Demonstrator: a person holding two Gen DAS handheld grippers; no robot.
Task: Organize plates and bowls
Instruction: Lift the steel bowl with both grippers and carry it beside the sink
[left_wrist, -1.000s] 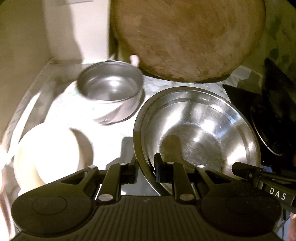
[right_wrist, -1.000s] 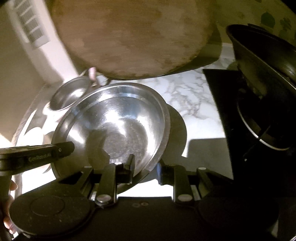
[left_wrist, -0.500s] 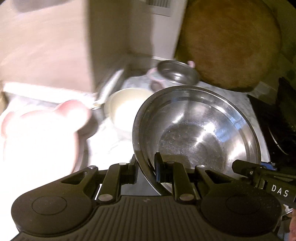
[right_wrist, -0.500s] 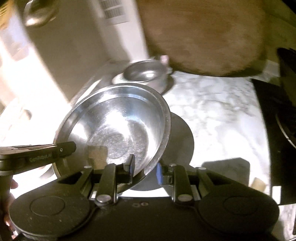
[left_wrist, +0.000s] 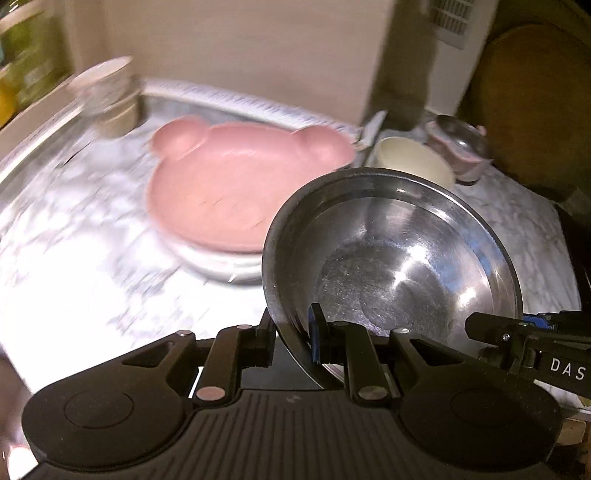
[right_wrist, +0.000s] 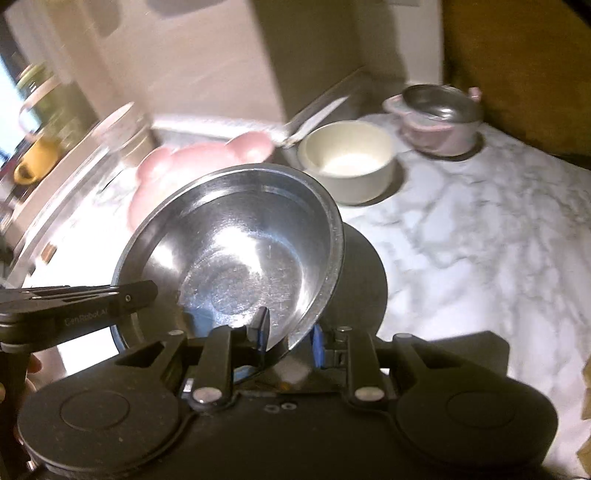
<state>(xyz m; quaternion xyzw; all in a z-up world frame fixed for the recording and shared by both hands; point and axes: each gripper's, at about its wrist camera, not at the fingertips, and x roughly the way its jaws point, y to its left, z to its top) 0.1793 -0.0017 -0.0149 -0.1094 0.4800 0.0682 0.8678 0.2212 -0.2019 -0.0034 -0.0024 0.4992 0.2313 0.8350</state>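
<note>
Worktop: you are over a white marble-veined worktop (left_wrist: 92, 229), brightly lit at the near left and blurred there in both views.
Room: a pale wall runs along the back; a round wooden board (left_wrist: 535, 103) leans upright at the far right.
On the worktop: a pink bear-shaped plate (left_wrist: 236, 184) sits on top of a pale dish at the left. A cream bowl (right_wrist: 347, 162) stands just beside its right ear. A small steel bowl (right_wrist: 439, 103) sits in a pink holder beyond the cream bowl, near the board.
Change: a second ago your left view showed the small steel bowl and the board close ahead, with no pink plate. Now the pink plate fills the left of that view, and the small steel bowl and board lie far off to the right.
Steel bowl: the large steel bowl (left_wrist: 399, 266) hangs above the worktop, right of the pink plate, tilted. Its inside is shiny, scratched and empty.
Left gripper (left_wrist: 291, 332): your fingers pinch the near rim of the large bowl, one inside and one outside.
Right gripper (right_wrist: 288, 336): your fingers pinch the opposite rim the same way.
</note>
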